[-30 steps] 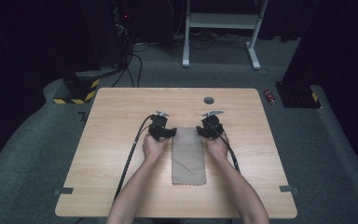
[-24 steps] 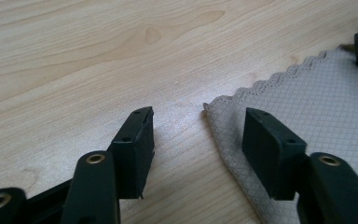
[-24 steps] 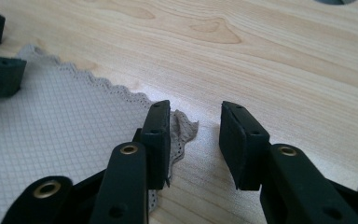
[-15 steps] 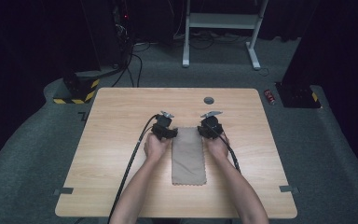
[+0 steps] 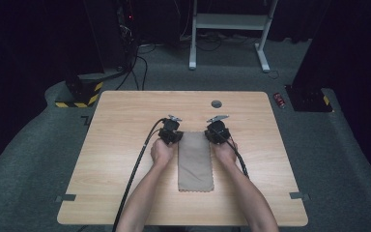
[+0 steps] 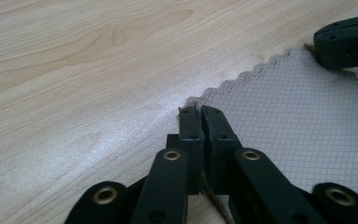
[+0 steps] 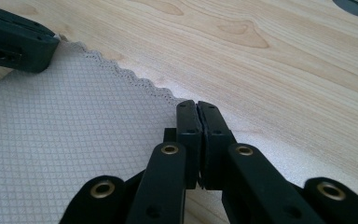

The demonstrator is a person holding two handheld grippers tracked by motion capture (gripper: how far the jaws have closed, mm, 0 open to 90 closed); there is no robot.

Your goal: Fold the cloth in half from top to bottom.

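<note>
A: Where's the cloth (image 5: 195, 160)?

B: Flat on the wooden counter (image 5: 125, 145), a long grey-brown strip running away from the person, between the two hands. Its far end has a scalloped edge.

A: And the left tongs (image 6: 199, 110)?

B: They've just been closing, and now they're clenched on the far left corner of the cloth; a bit of the edge sits pinched between the jaws.

A: The right tongs (image 7: 197, 105)?

B: They were closing too. The jaws are together at the far right corner. I think they nip the hem, though the cloth between them is hard to make out.

A: Anything changed from a second ago?

B: In the high view the cloth lies as it did, and both hands are at the same corners. Only the jaws differ, having come together.
</note>
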